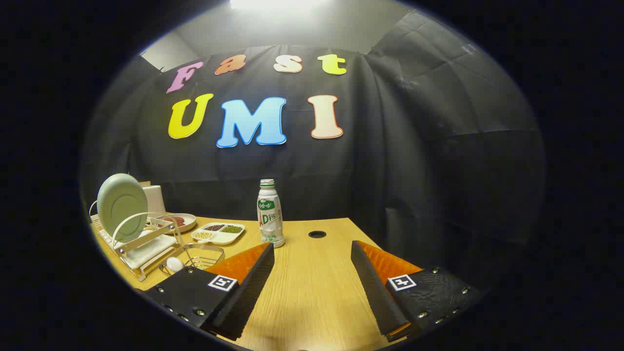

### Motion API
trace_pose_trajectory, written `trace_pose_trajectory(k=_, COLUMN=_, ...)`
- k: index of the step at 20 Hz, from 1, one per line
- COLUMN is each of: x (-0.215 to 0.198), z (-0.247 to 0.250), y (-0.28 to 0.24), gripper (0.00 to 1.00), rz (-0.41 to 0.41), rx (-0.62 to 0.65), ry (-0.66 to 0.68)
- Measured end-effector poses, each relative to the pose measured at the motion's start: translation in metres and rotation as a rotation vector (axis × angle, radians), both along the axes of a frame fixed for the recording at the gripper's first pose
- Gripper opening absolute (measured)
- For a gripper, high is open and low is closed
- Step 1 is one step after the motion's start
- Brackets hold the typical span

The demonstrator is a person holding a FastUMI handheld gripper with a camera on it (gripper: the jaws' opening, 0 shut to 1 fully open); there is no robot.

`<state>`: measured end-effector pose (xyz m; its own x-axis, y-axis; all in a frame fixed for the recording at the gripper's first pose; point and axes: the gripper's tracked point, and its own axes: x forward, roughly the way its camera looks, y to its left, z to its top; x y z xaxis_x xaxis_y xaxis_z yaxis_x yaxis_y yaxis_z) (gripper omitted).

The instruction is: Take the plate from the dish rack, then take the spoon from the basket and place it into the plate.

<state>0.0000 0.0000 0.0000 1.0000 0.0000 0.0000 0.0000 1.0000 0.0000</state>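
- A plastic bottle (270, 212) stands upright on the wooden table (312, 287), just beyond the fingers.
- A divided snack tray (218, 233) lies ahead-left.
- A round hole (317, 234) sits beyond them.

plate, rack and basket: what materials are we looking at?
Plate: looks like matte ceramic or melamine, pale green, no glare. Dish rack: thin bent metal wire on a white, likely plastic, tray. Basket: shiny metal wire. Gripper is open over the wood-grain table, holding nothing.

matt wood-grain table (312, 292); wire basket (202, 256); glossy plate (122, 207); plastic bottle (270, 214).
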Motion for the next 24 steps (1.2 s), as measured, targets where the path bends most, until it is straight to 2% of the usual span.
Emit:
trace_pose_trajectory(k=5, x=-0.047, z=0.052, y=-0.014, gripper=0.97, rz=-0.054, rx=-0.015, ry=-0.031)
trace_pose_trajectory(k=8, x=-0.082, z=0.065, y=-0.014, gripper=0.97, rz=-0.078, rx=-0.049, ry=-0.016)
trace_pose_trajectory(k=12, x=-0.126, z=0.083, y=0.009, gripper=0.97, rz=-0.059, rx=-0.055, ry=0.013)
trace_pose_trajectory(k=17, x=-0.153, z=0.099, y=0.075, gripper=0.97, rz=0.01, rx=-0.042, ry=0.033)
trace_pose_trajectory(k=24, x=-0.134, z=0.126, y=0.21, gripper=0.97, rz=0.118, rx=0.008, ry=0.036)
